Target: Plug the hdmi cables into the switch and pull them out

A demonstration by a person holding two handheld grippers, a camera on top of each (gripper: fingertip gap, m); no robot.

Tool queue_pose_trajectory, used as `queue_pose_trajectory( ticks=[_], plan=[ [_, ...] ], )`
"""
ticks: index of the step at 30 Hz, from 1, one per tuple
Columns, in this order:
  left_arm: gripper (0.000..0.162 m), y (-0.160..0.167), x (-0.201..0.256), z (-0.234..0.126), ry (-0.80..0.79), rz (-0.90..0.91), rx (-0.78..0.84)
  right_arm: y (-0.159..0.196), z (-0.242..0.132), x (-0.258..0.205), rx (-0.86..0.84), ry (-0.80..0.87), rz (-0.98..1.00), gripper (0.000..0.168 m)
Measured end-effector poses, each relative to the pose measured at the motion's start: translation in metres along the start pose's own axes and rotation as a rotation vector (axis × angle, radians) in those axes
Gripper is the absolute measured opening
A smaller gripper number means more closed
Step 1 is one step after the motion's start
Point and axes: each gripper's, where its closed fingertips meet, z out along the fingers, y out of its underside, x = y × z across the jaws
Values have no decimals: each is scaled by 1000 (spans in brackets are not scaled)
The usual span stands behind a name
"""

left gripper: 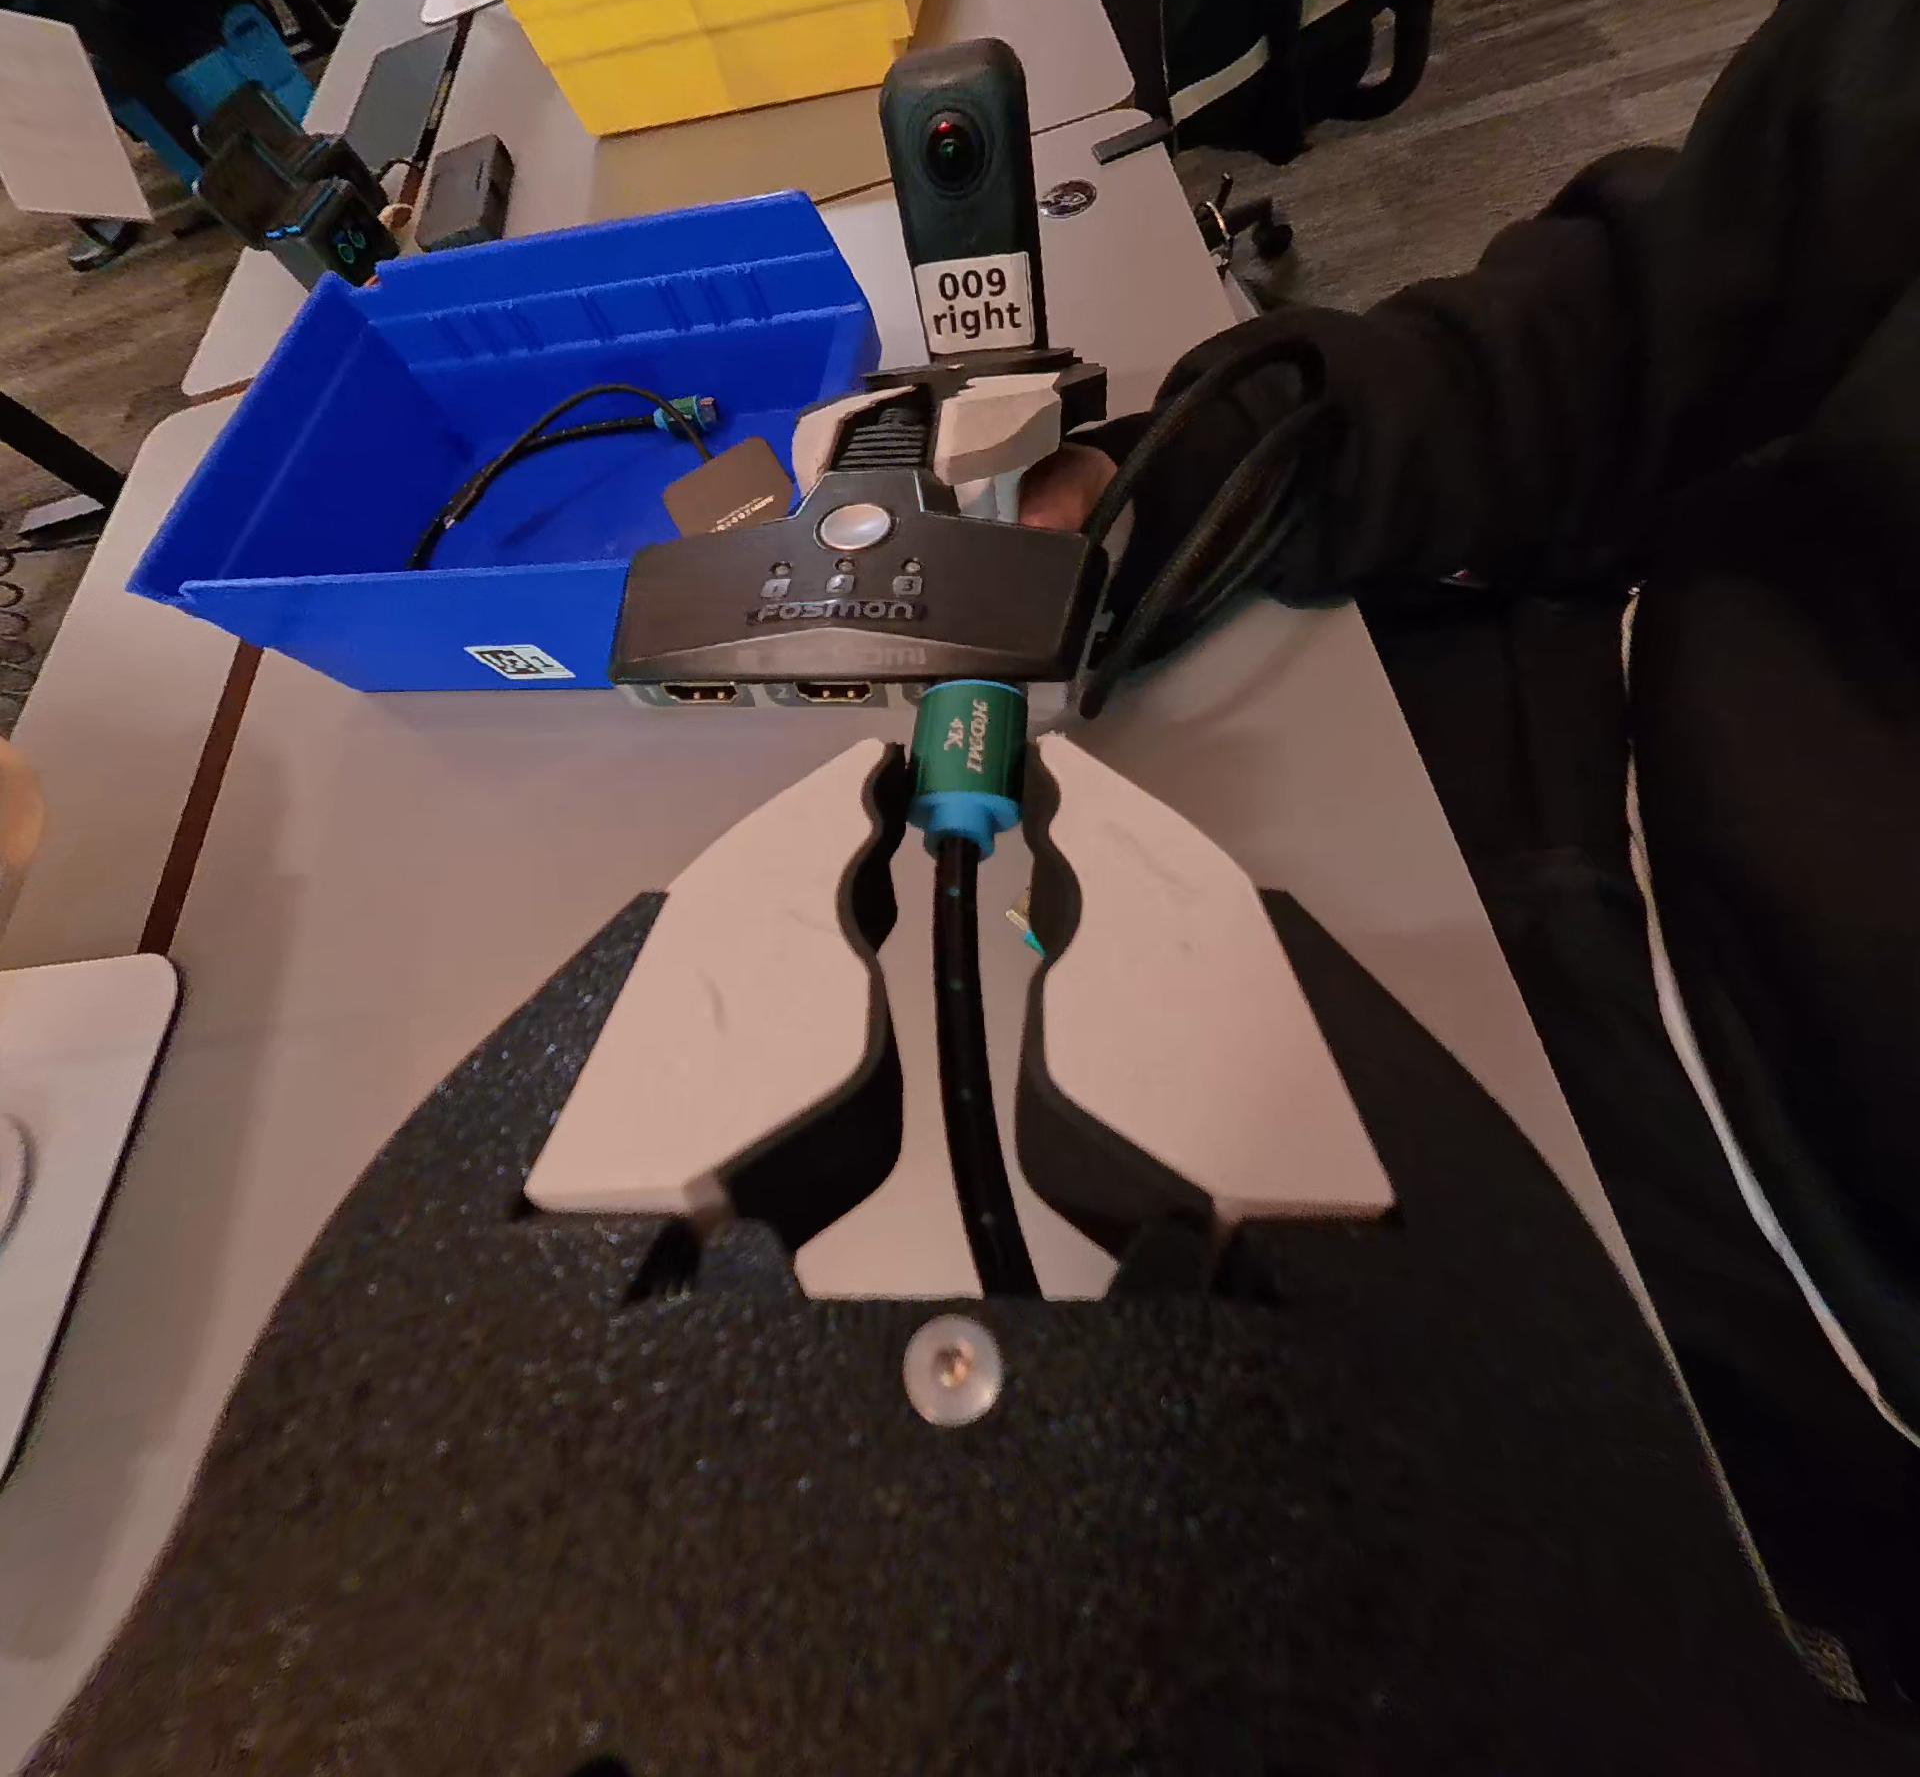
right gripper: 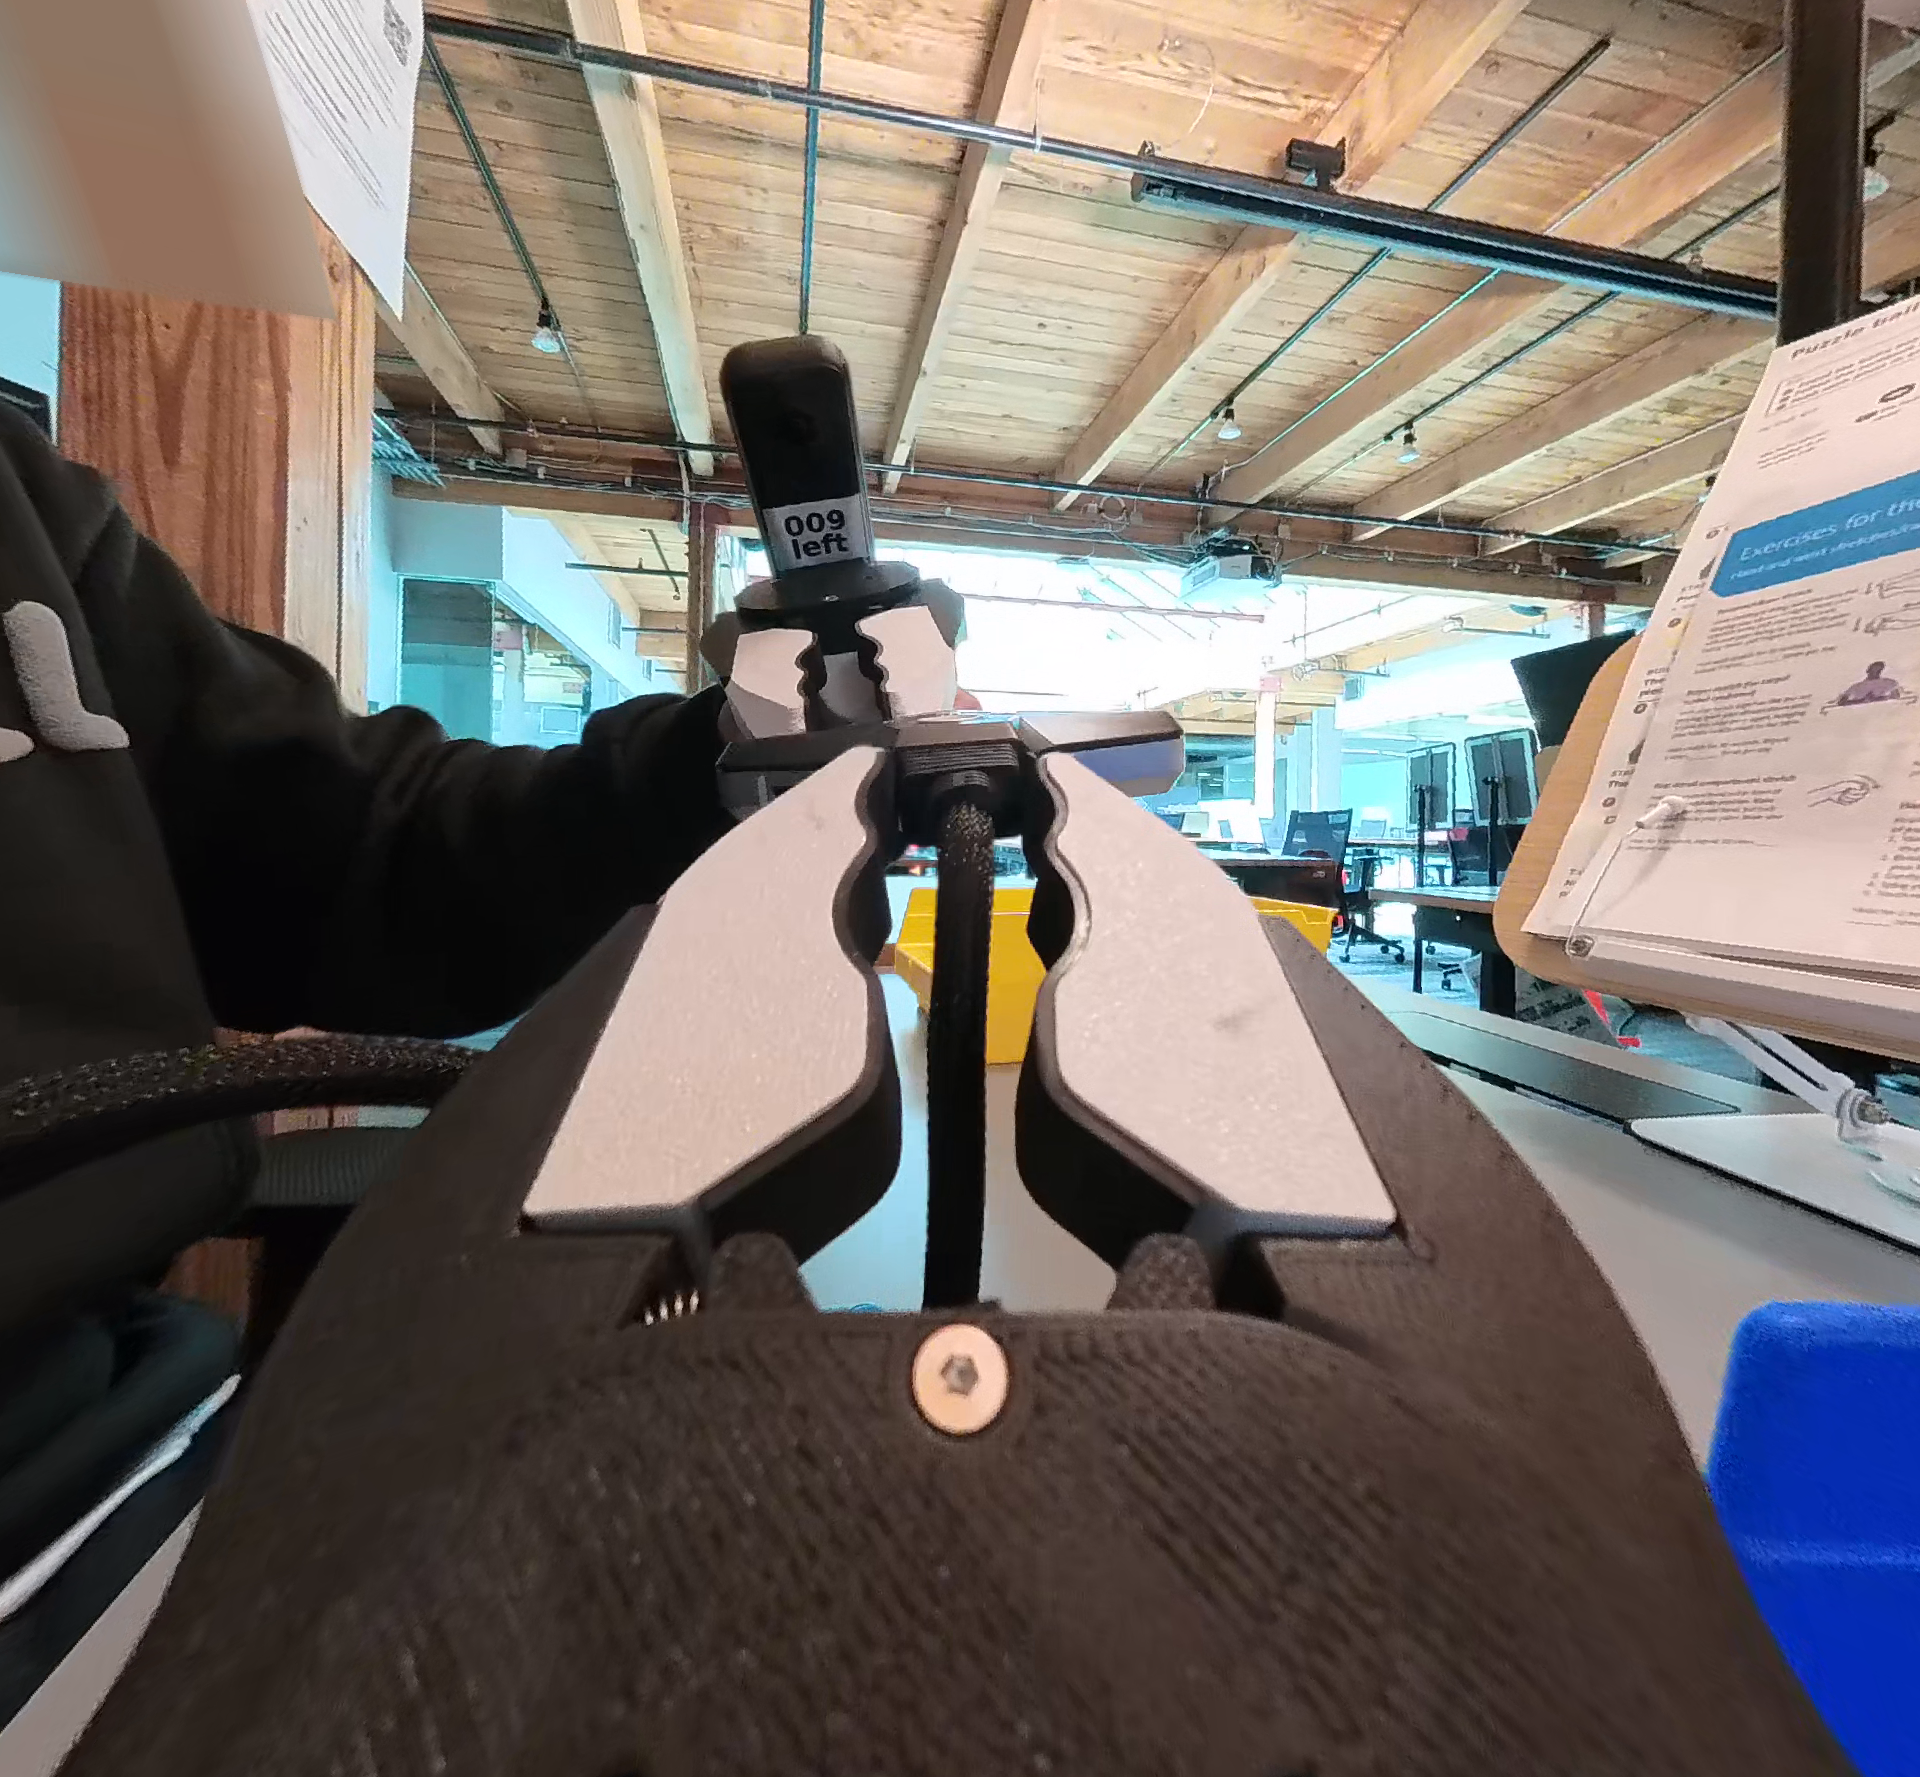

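In the left wrist view a black HDMI switch hangs above the grey table, its ports facing me. My left gripper is shut on a green HDMI plug with a blue collar, seated in the rightmost port. Its black cable runs back between my fingers. The two other ports are empty. My right gripper is shut on the switch's rear neck. In the right wrist view my right gripper clamps that neck, with its braided cable trailing back. The left gripper faces it.
A blue bin left of the switch holds another green-tipped HDMI cable and a black square card. A yellow bin stands behind. The person's dark sleeve fills the right. A board with paper sheets stands right.
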Motion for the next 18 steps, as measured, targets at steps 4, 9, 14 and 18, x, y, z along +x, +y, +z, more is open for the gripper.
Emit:
queue_pose_trajectory(
  ticks=[4, 9, 14, 18],
  plan=[
    [21, -3, 2, 1, 11, -26, 49, -4, -1, -2, 19, -22, 11, 23],
    [38, -21, -27, -20, -228, 28, 132, -11, -8, 10, 61, 40, 29, 23],
    [48, 4, -91, -119, -644, -160, 148, -17, -17, 25, 106, 130, 45, 23],
    [42, 128, -137, -225, -1039, -482, -181, -15, -15, 23, 96, 102, 60, 23]
  ],
)
